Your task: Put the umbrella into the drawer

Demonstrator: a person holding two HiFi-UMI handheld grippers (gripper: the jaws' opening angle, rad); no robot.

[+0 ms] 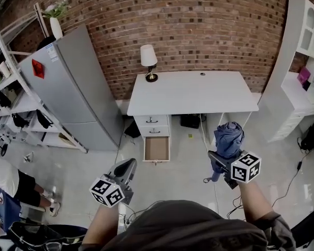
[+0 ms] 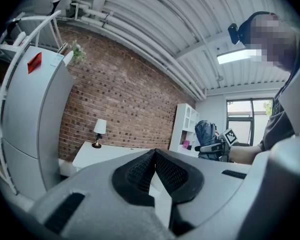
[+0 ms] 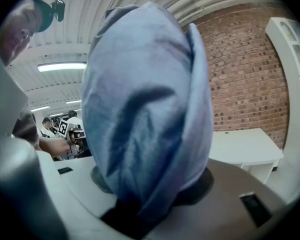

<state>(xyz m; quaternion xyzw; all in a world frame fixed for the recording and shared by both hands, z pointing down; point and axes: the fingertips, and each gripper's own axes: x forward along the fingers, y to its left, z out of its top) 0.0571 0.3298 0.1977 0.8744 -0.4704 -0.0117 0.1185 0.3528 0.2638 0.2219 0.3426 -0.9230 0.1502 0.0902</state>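
Note:
A folded blue umbrella (image 1: 229,138) stands upright in my right gripper (image 1: 220,161), which is shut on its lower part; in the right gripper view the umbrella (image 3: 149,109) fills the picture and hides the jaws. My left gripper (image 1: 129,165) is held out at the lower left, its jaws shut with nothing between them, pads (image 2: 142,170) touching. The white desk (image 1: 191,92) stands against the brick wall. Below its left side, the lowest drawer (image 1: 156,148) is pulled open, showing a bare brown bottom. Both grippers hang over the floor, short of the desk.
A table lamp (image 1: 148,60) stands on the desk's left rear corner. A grey fridge (image 1: 76,90) and a white rack (image 1: 14,101) stand at the left, a white bookcase (image 1: 302,61) at the right. Cables (image 1: 220,195) lie on the floor. A person (image 1: 8,184) stands at the lower left.

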